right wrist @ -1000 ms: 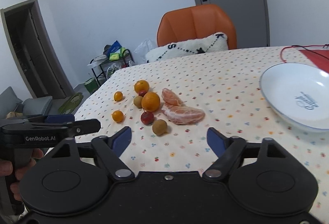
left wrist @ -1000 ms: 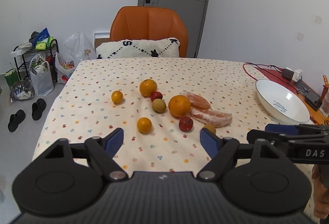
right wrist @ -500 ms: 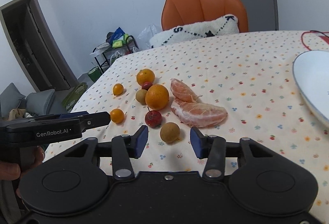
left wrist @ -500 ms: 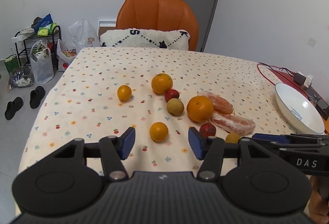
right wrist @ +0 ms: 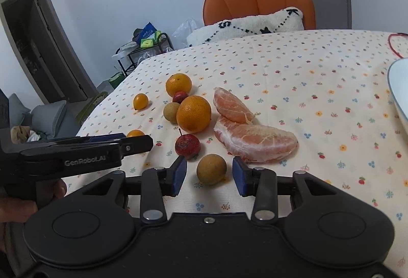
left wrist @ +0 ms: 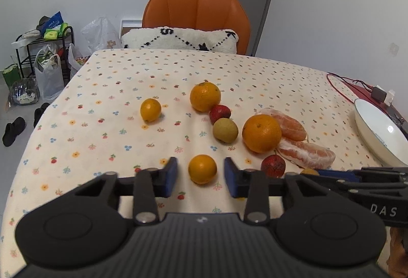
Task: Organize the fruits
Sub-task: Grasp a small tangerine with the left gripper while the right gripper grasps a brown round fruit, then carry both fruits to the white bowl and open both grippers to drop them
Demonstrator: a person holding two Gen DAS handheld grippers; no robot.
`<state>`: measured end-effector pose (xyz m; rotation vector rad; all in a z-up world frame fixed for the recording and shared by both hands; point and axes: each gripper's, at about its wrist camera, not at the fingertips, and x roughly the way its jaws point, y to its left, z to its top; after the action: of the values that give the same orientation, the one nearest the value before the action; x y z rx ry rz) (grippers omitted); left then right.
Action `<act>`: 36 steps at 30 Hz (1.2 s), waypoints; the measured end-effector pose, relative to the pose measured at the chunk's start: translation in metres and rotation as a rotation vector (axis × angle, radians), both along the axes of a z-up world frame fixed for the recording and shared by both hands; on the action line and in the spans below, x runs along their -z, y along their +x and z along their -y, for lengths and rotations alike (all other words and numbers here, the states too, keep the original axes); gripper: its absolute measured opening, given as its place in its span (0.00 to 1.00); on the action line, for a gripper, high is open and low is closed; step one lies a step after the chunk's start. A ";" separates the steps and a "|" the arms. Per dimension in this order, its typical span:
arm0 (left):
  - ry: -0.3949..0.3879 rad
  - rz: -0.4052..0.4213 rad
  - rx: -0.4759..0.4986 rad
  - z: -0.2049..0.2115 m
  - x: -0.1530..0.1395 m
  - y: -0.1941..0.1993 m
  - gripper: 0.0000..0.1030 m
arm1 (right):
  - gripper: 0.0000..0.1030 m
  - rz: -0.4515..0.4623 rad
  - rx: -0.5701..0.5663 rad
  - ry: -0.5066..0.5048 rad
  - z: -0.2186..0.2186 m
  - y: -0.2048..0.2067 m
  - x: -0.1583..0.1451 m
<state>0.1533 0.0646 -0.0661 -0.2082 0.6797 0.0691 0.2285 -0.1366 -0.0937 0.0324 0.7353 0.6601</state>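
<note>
Fruit lies scattered on a flower-print tablecloth (left wrist: 127,89). My left gripper (left wrist: 200,177) straddles a small orange (left wrist: 202,168); its jaws are closing, with a thin gap still showing on each side. My right gripper (right wrist: 209,173) straddles a round brown fruit (right wrist: 211,168); its jaws are closing too and its pads stand clear of the fruit. Nearby lie a large orange (right wrist: 193,114), a red fruit (right wrist: 187,146), two peeled pomelo segments (right wrist: 255,141), another orange (left wrist: 205,96), a small orange (left wrist: 150,110) and a second brown fruit (left wrist: 225,130).
A white plate (left wrist: 377,130) sits at the table's right edge beside a red cable (left wrist: 339,89). An orange chair (left wrist: 196,15) with a white cushion (left wrist: 178,39) stands behind the table. A rack, bags and shoes are on the floor at the left.
Both grippers have moved forward and down toward the fruit. Their jaws have narrowed from wide open to either side of one fruit each.
</note>
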 end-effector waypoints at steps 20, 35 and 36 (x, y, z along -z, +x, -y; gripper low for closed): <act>0.042 0.089 -0.082 0.022 -0.040 -0.073 0.21 | 0.23 0.037 -0.010 0.097 0.033 -0.035 -0.018; 0.061 0.135 -0.101 0.053 -0.060 -0.109 0.21 | 0.23 0.102 -0.006 0.125 0.063 -0.067 -0.039; 0.063 0.138 -0.093 0.057 -0.062 -0.108 0.21 | 0.23 0.108 0.002 0.127 0.068 -0.068 -0.041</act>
<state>0.0451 0.0081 -0.0040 -0.1819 0.5298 0.1633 0.1601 -0.2044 -0.0530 0.1131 0.5892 0.7002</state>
